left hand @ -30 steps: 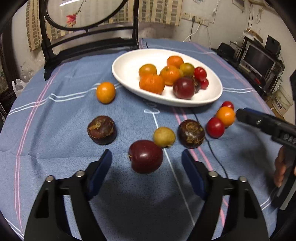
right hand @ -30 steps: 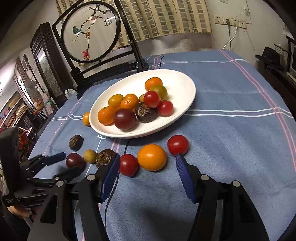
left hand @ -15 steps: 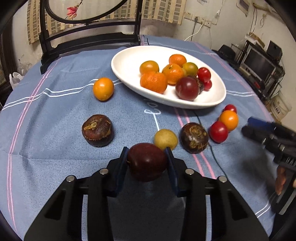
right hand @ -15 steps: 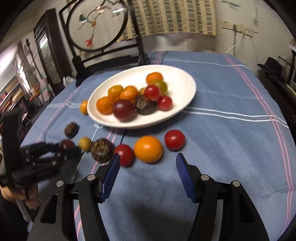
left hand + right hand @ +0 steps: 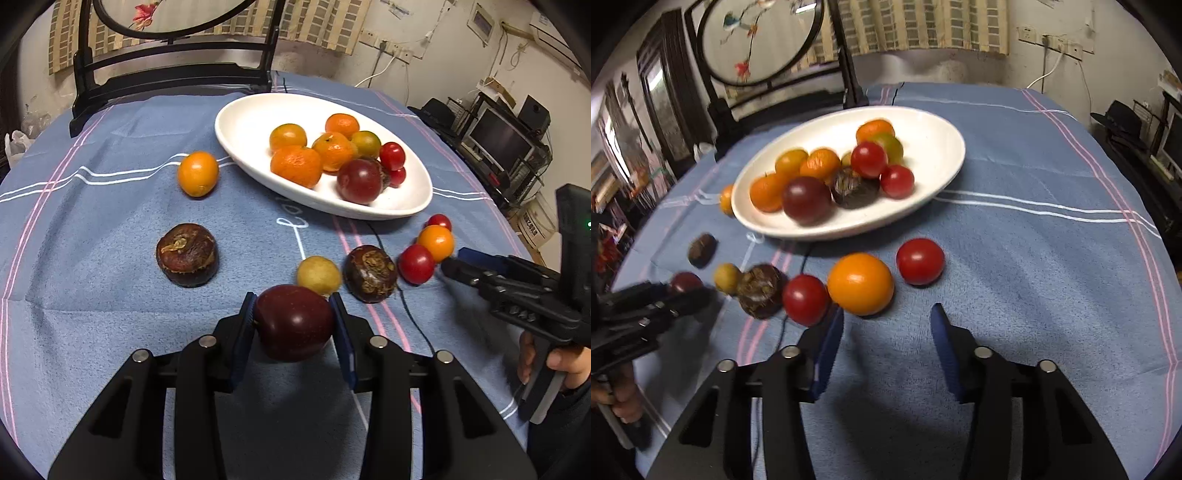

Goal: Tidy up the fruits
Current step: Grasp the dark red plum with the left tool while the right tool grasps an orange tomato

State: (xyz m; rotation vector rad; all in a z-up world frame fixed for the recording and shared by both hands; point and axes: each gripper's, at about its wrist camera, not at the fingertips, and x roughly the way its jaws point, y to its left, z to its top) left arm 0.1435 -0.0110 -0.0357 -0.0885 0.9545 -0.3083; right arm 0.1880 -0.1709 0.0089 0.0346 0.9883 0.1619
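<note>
My left gripper (image 5: 291, 308) is shut on a dark red plum (image 5: 293, 323) just above the blue cloth; in the right wrist view it shows at the left edge (image 5: 683, 295). My right gripper (image 5: 886, 314) has its jaws closing, with nothing between the pads. An orange fruit (image 5: 860, 282) lies just ahead of its tips, between two red tomatoes (image 5: 805, 299) (image 5: 919, 261). From the left wrist camera, the right gripper (image 5: 461, 264) points at that same group. The white plate (image 5: 255, 114) (image 5: 934, 147) holds several fruits.
Loose on the cloth lie an orange fruit (image 5: 197, 173), two brown fruits (image 5: 186, 254) (image 5: 370, 273) and a small yellow one (image 5: 318, 275). A black cable (image 5: 406, 306) crosses the cloth. A black wooden stand (image 5: 170, 79) rises behind the plate.
The left jaws closed on the plum, which lay between them a second ago. The right jaws have narrowed, and the right gripper has come nearer the orange fruit.
</note>
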